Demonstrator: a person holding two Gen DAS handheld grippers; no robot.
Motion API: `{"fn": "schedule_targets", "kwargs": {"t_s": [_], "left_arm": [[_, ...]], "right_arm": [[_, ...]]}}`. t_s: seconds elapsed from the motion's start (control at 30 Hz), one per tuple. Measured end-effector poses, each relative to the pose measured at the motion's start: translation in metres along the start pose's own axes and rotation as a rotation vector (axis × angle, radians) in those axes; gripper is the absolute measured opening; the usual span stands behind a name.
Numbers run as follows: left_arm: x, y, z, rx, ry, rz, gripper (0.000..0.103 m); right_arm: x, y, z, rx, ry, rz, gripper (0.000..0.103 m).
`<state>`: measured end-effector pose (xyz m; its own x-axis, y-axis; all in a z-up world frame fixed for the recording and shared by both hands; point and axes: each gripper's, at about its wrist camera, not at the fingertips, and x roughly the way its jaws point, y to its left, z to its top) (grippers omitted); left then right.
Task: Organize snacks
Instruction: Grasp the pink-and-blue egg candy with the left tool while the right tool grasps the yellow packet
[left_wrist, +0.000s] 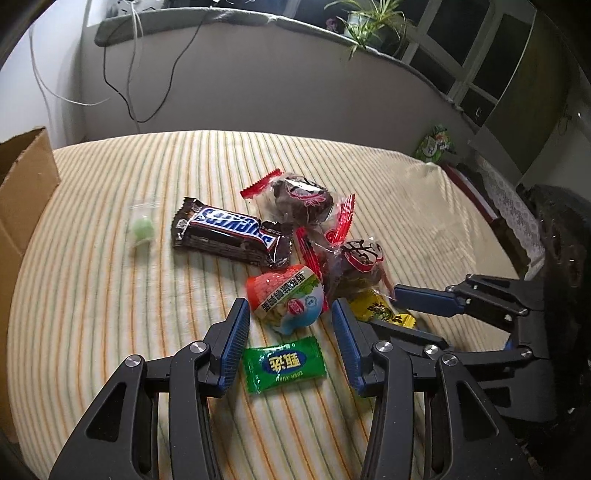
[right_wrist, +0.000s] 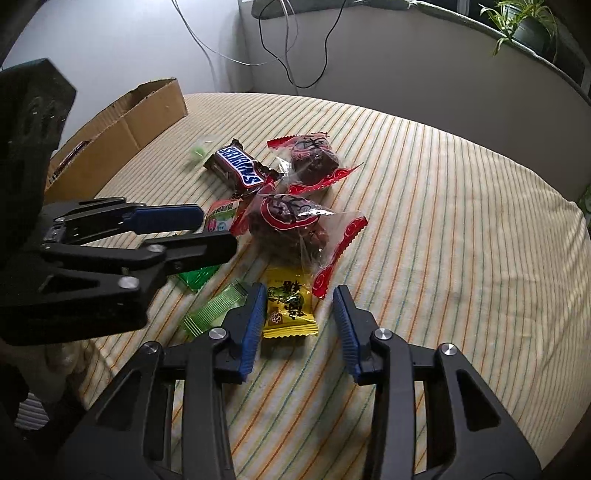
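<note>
You can read "SNICKERS" on the brown chocolate bar (left_wrist: 231, 236), and "ZHEN XUAN" under Chinese characters on the green candy wrapper (left_wrist: 283, 365).

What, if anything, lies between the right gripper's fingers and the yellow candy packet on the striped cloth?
Nothing visible does. The yellow candy packet lies flat on the striped cloth, just ahead of the open right gripper, beside its left finger. A clear red-edged snack bag lies just behind the packet, not in front.
</note>
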<state>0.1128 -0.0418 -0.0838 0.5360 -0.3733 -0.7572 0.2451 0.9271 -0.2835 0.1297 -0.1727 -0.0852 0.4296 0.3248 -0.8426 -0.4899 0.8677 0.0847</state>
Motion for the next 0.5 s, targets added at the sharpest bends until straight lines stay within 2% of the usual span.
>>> {"fn": "schedule_targets", "kwargs": {"t_s": [0.13,0.23,0.5], "left_arm": [[0.0053,-0.0026,0.0041,0.01,0.003,0.016,0.045],[0.0079,-0.0033,0.0053,0.009,-0.005,0.027,0.04],[0.0064,-0.0067,0.0035,0.029,-0.016,0.041,0.04]], "right_arm": [[-0.0002,-0.0024,-0.0011,-0.006,0.001,-0.017,0.026],[-0.0008,-0.004,-0.0017,-0.002,-0.001,-0.013,0.026],[-0.0049,-0.0042,-0.0035,0.007,-0.009,-0.013,0.025]]}}
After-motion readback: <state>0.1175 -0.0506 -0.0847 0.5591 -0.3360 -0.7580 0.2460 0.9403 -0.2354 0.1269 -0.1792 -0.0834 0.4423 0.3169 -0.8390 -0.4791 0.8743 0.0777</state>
